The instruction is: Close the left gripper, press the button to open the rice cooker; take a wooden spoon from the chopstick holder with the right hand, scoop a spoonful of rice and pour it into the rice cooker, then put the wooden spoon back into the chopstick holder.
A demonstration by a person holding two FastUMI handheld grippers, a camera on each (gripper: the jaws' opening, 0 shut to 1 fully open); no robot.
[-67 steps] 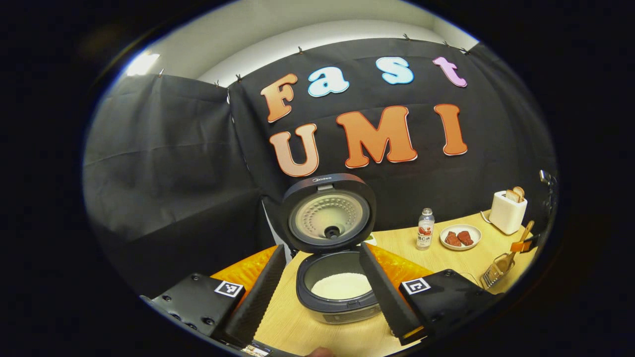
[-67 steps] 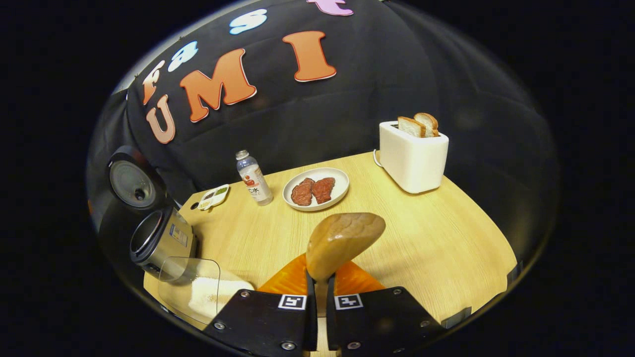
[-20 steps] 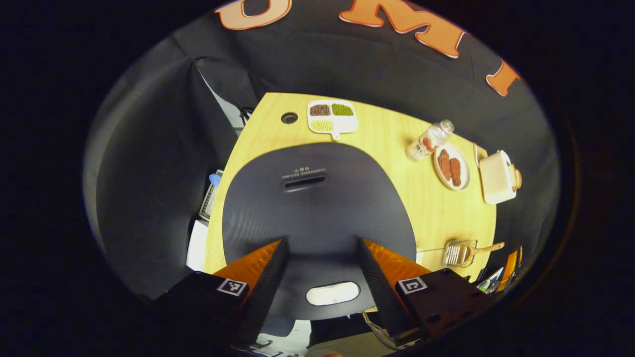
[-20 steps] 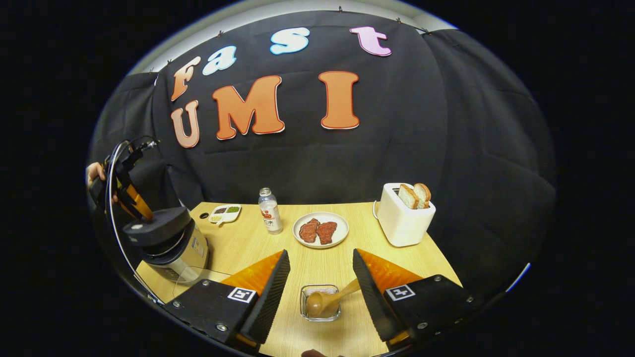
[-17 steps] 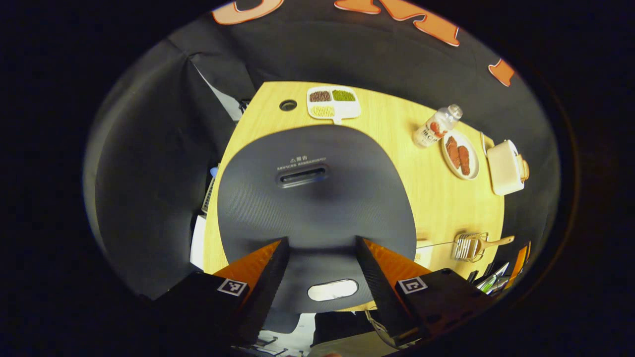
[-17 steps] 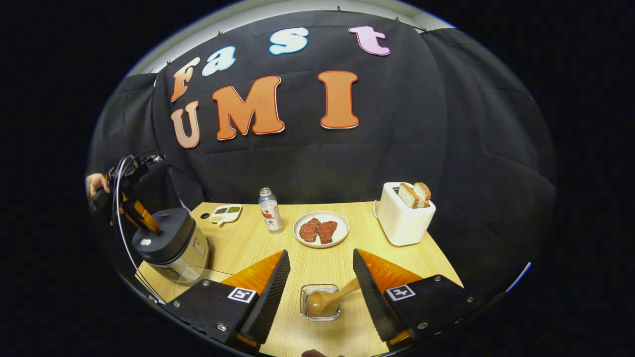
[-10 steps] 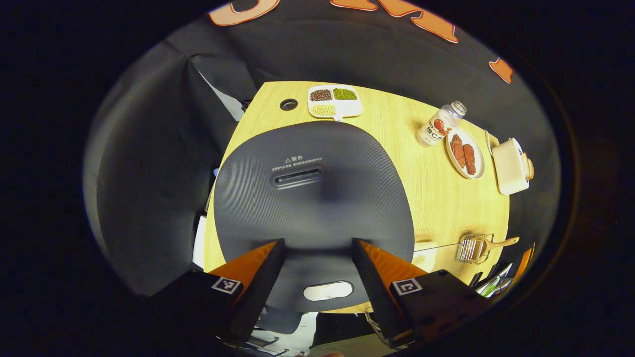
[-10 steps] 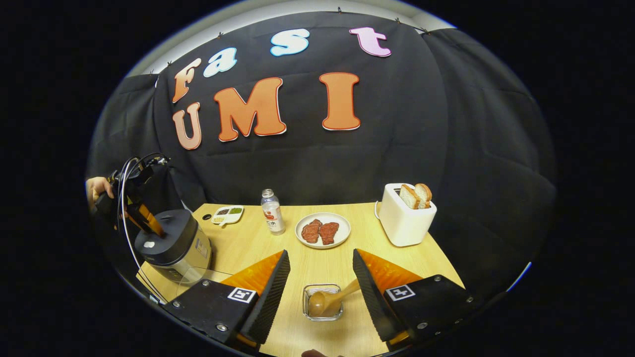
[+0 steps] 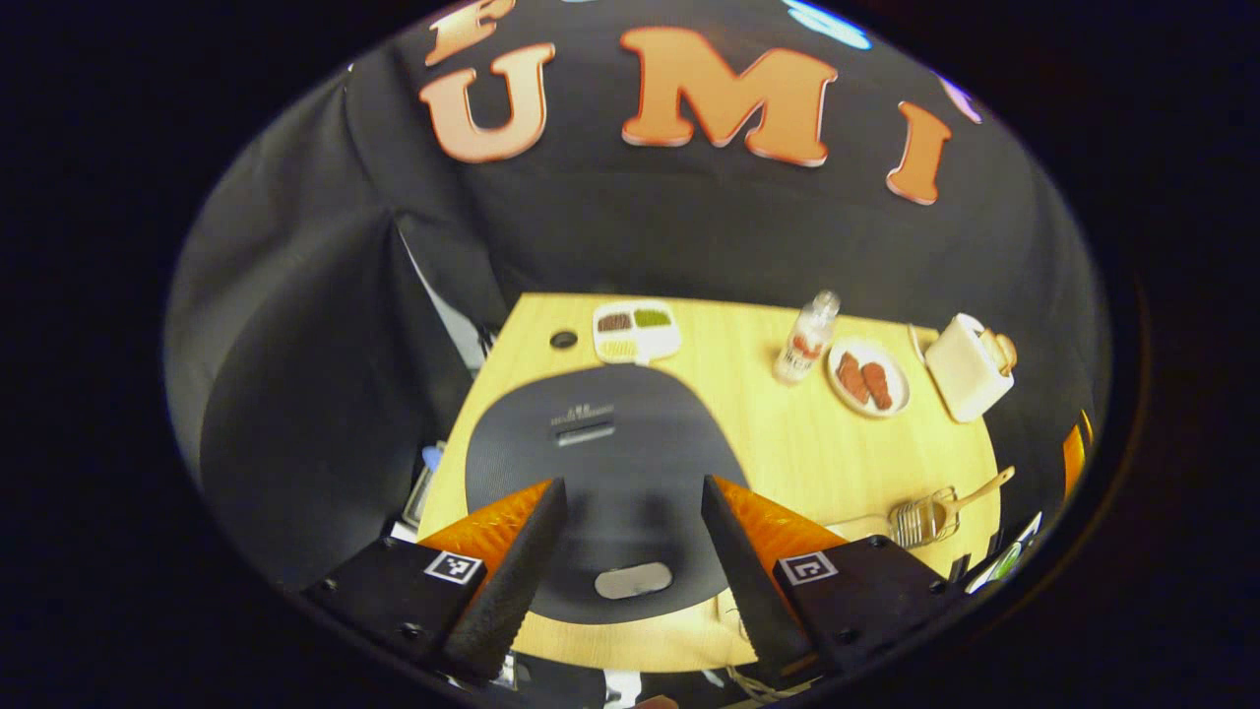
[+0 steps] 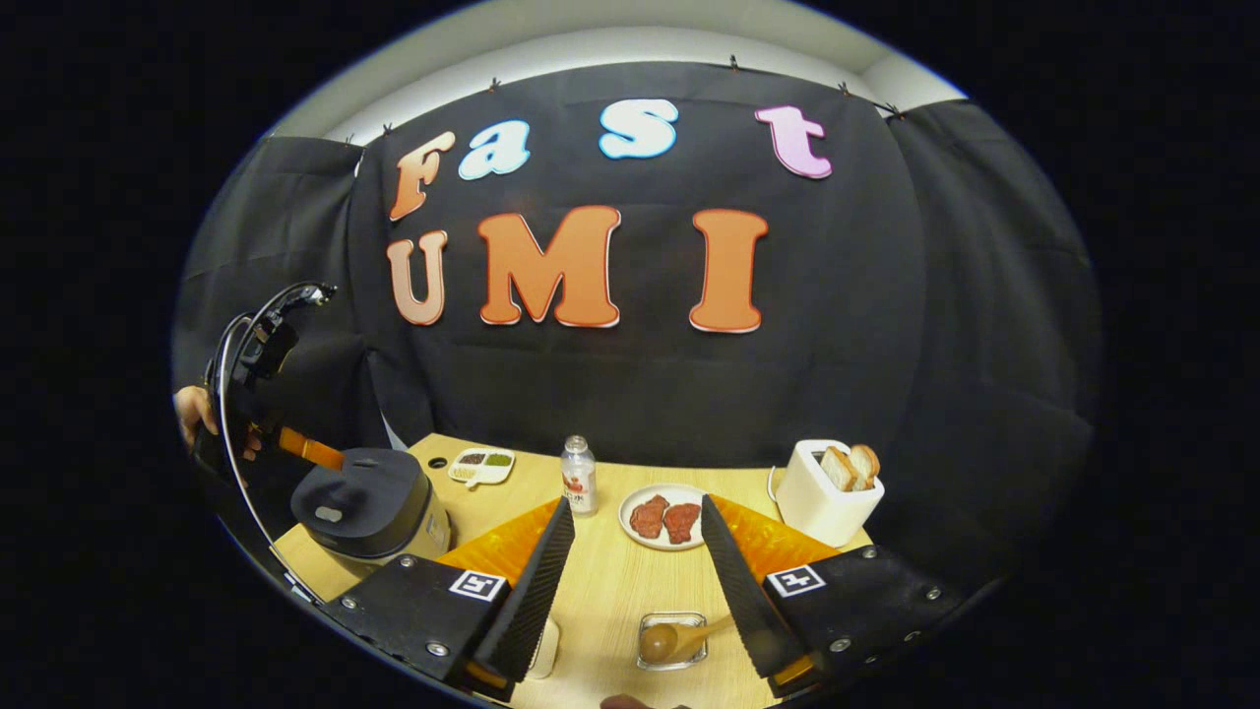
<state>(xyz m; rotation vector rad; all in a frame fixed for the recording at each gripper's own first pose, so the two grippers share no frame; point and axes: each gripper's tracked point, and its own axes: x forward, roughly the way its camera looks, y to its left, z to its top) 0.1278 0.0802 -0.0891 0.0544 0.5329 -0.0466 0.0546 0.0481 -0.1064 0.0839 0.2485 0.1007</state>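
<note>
We hold both grippers with jaws apart and empty: the spoon point(image 10: 679, 638) lies back in its holder point(image 10: 672, 640) at six o'clock, handle toward two, between our right gripper point(image 10: 630, 571) fingers, while our left gripper point(image 9: 630, 551) hovers over the shut cooker point(image 9: 610, 483).

Small pale print on the rice cooker point(image 9: 610, 463) lid, too blurred to read; bottle point(image 10: 578, 477) label illegible

Left gripper view: above rice cooker point(image 9: 605, 473), facing down. Right gripper view: table point(image 10: 600, 581) front, level; shares cooker.
</note>
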